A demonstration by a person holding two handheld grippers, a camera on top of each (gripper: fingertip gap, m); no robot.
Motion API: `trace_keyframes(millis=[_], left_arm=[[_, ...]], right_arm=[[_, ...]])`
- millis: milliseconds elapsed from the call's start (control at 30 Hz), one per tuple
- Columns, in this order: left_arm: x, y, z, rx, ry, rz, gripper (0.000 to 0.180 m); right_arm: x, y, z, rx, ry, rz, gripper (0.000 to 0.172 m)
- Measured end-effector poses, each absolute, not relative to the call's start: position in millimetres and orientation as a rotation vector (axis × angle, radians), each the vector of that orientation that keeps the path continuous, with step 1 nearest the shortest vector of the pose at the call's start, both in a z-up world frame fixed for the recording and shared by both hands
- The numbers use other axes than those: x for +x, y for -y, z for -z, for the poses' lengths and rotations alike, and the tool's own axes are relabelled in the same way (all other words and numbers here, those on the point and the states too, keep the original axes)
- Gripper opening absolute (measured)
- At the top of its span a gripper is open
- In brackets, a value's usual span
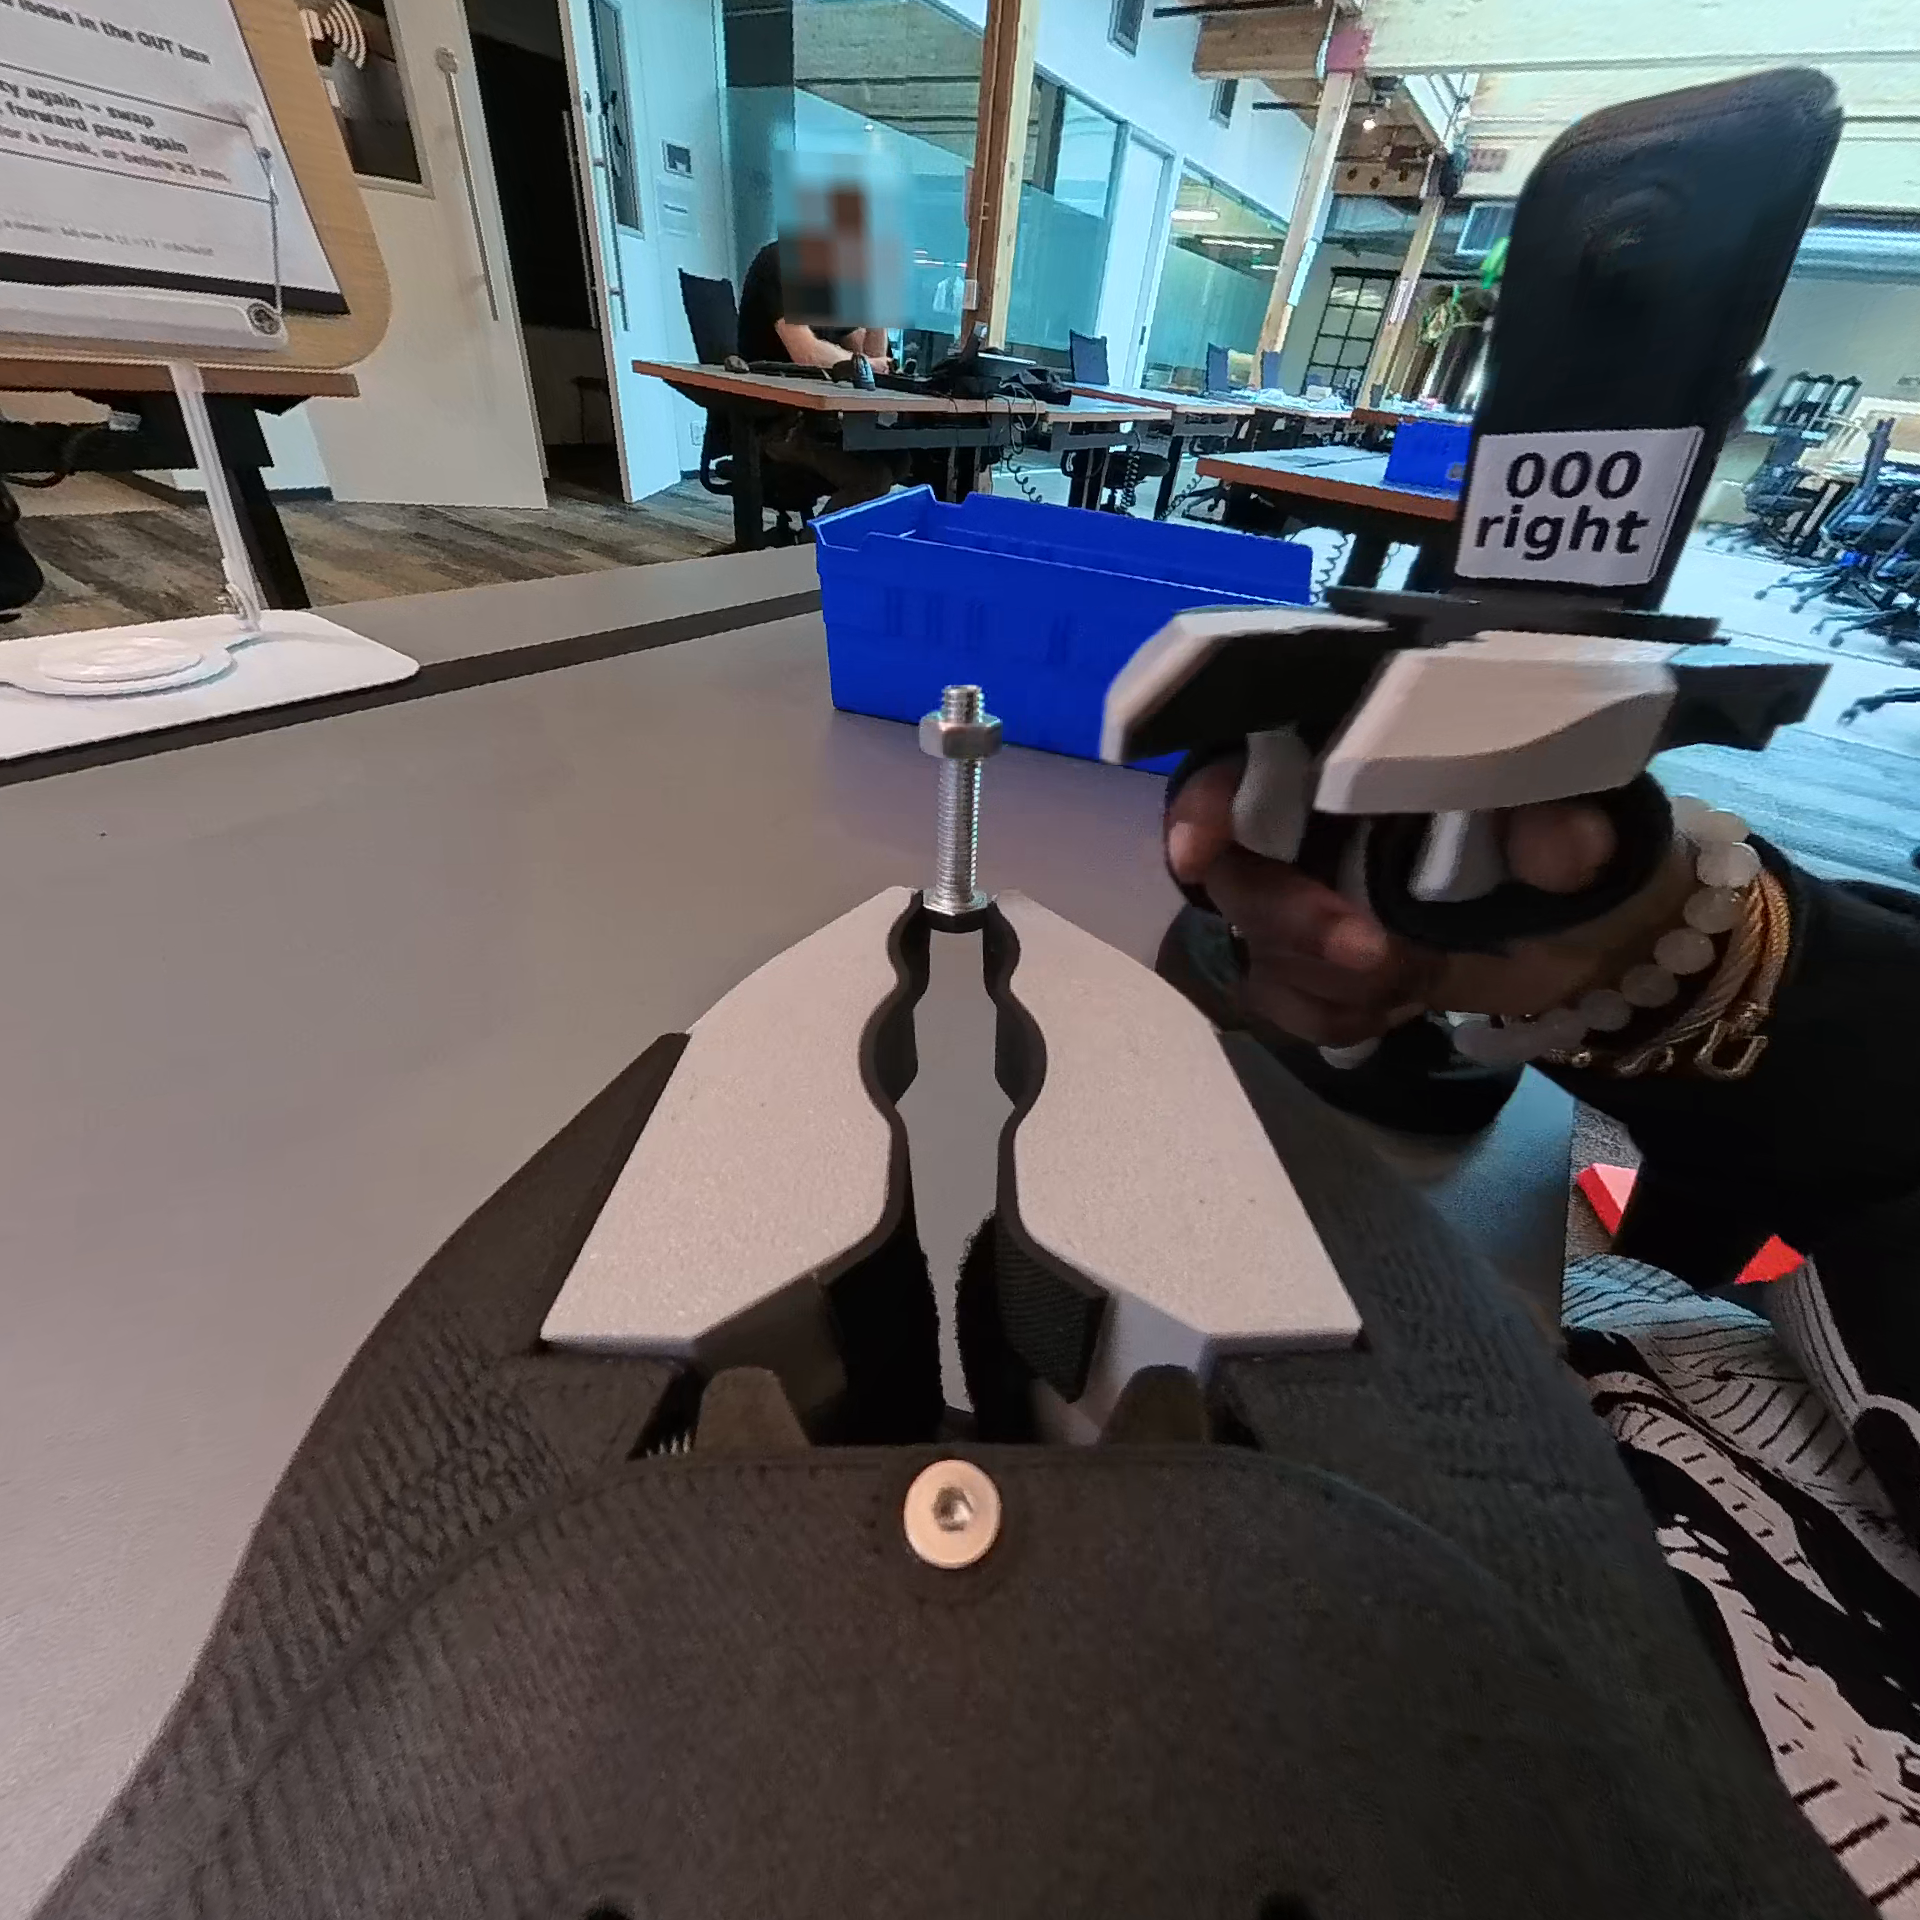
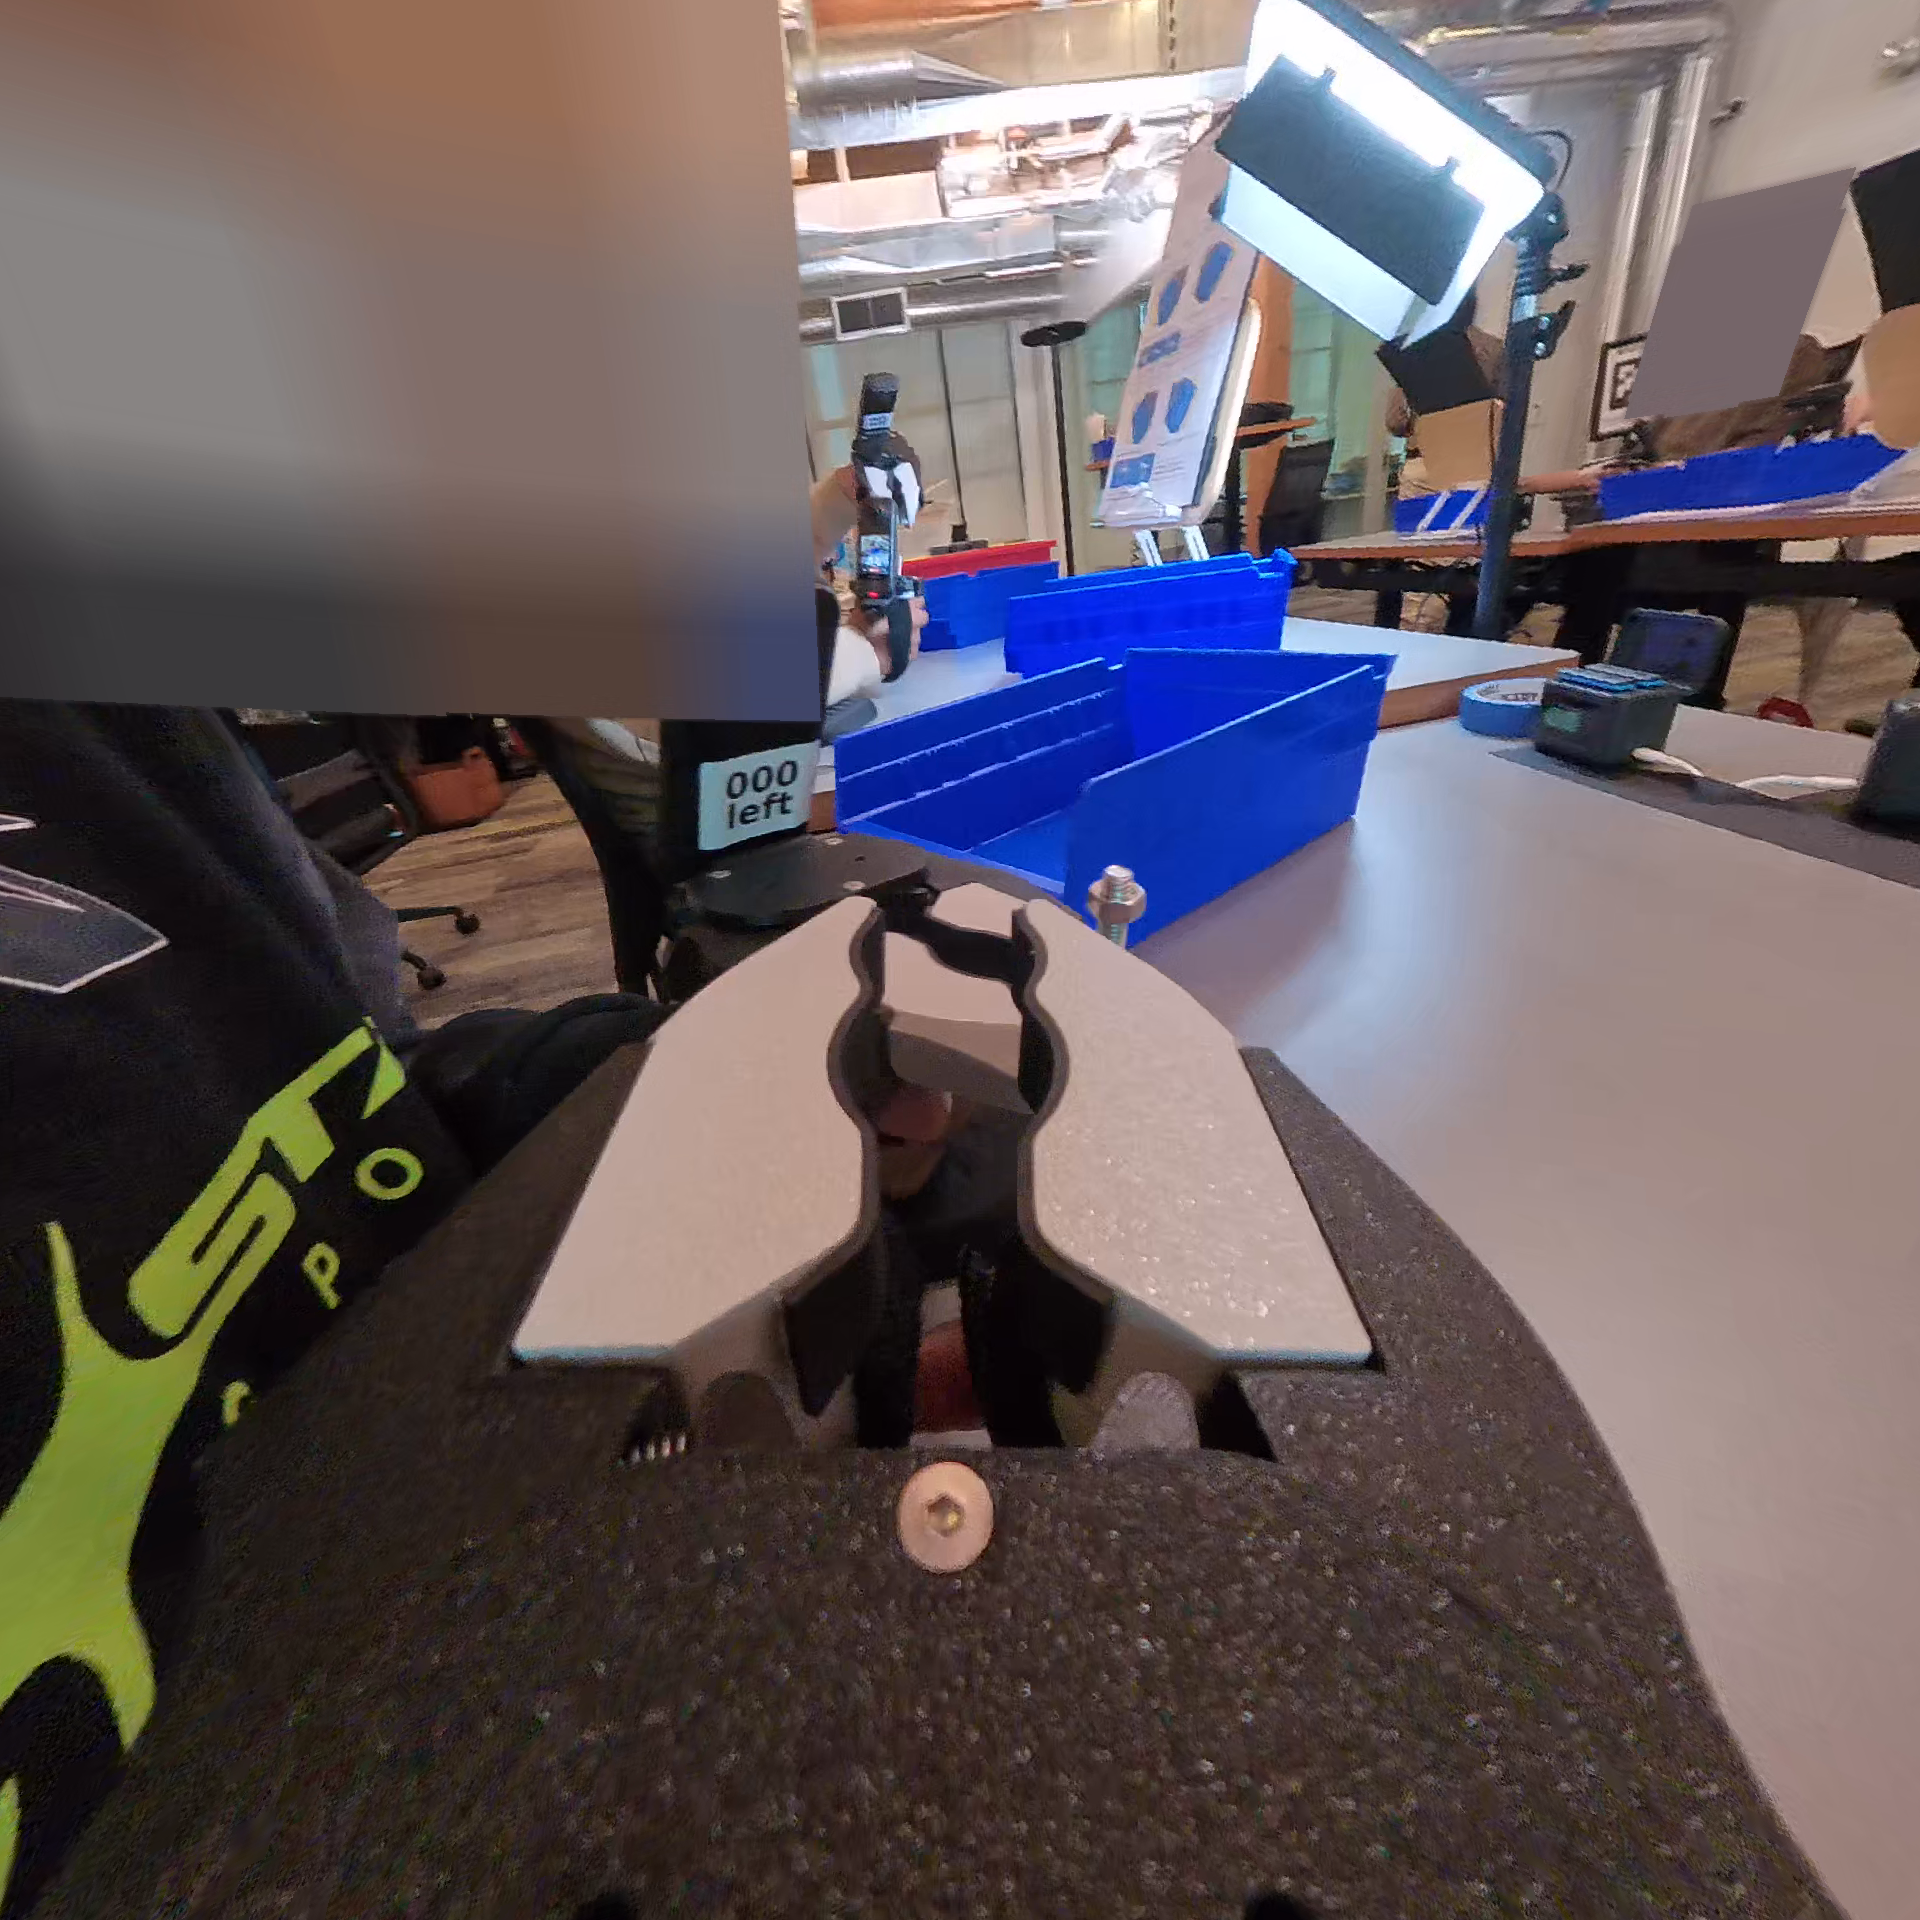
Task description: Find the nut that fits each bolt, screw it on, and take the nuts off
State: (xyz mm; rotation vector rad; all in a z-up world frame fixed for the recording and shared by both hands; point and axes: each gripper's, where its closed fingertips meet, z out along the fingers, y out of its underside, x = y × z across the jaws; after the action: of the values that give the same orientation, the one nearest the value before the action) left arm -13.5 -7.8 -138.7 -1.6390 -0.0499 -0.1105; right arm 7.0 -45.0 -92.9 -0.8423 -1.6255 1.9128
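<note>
Clamping the hex bolt (image 1: 958, 831) upright by its head: left hand-held gripper (image 1: 956, 920).
Hex nut (image 1: 960, 736) sits near the thread tip; right hand-held gripper (image 2: 945, 920) stands partly open, grasp bare, beside it.

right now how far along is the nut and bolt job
Done: a hex nut sits threaded near the tip of the bolt. In hand: the left hand-held gripper clamps the bolt's head, holding it upright. Left: the right hand-held gripper is empty beside it; the nut still has to come off.

Open office — desks (image 1: 831, 390), glass walls (image 1: 1081, 208), studio light (image 2: 1382, 177).
</note>
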Motion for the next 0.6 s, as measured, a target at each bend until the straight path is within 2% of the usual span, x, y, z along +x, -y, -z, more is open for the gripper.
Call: trace_keyframes(millis=[133,233,300,600], left_arm=[[-13.0,7.7,138.7,-1.64,0.046,0.107,0.01],[-12.0,7.8,138.5,-1.639,0.039,0.109,0.01],[-10.4,7.4,139.2,-1.645,0.027,0.112,0.01],[-6.7,5.8,142.0,-1.667,0.002,0.13,0.01]], right_arm=[[2.8,37.2,95.4,-0.868,1.602,-1.861,0.025],[-9.0,34.1,95.9,-0.91,1.567,-1.871,0.045],[-15.8,37.8,96.6,-0.91,1.58,-1.88,0.051],[-23.6,52.9,96.8,-0.845,1.65,-1.887,0.043]])
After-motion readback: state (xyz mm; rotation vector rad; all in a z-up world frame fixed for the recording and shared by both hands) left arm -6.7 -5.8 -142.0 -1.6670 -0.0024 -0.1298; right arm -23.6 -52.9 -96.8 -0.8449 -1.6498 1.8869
